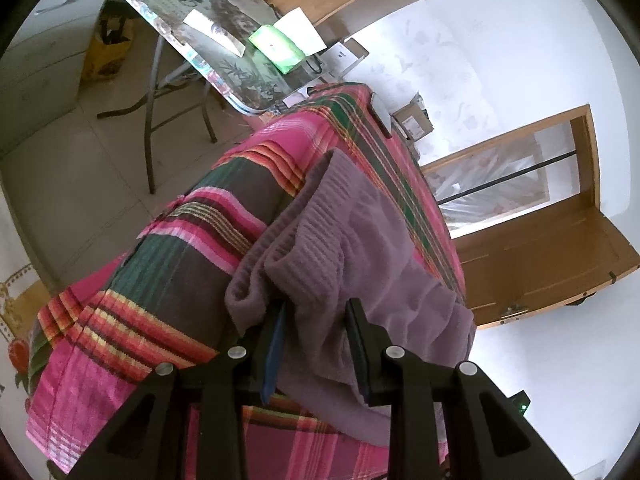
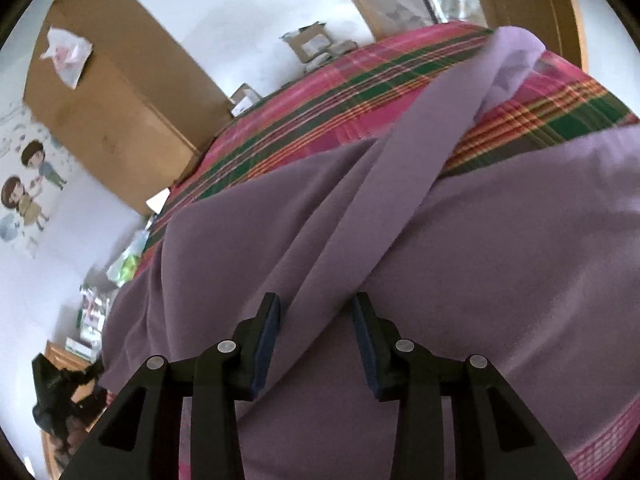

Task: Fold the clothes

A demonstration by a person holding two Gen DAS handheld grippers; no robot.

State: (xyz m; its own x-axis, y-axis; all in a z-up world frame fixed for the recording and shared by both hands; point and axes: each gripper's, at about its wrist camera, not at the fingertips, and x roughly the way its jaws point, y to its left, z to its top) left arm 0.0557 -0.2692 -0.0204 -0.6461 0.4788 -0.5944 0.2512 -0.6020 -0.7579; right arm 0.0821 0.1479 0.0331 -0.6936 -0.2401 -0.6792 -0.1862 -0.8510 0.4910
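A purple knit sweater (image 1: 360,240) lies on a bed with a pink, green and orange striped cover (image 1: 180,248). In the left wrist view its ribbed edge is bunched up between the jaws of my left gripper (image 1: 316,320), which is shut on that thick fold near the bed's corner. In the right wrist view the sweater (image 2: 500,272) spreads wide over the cover (image 2: 320,92). One sleeve (image 2: 400,168) runs as a flat band from the upper right down to my right gripper (image 2: 316,316). That gripper stands open just above the cloth, its pads not pressing on it.
A folding table (image 1: 224,64) with green packs (image 1: 276,46) stands beyond the bed over a tiled floor (image 1: 80,168). A wooden door (image 1: 540,264) is to the right. A brown wardrobe (image 2: 108,112) and cardboard boxes (image 2: 308,44) line the far wall.
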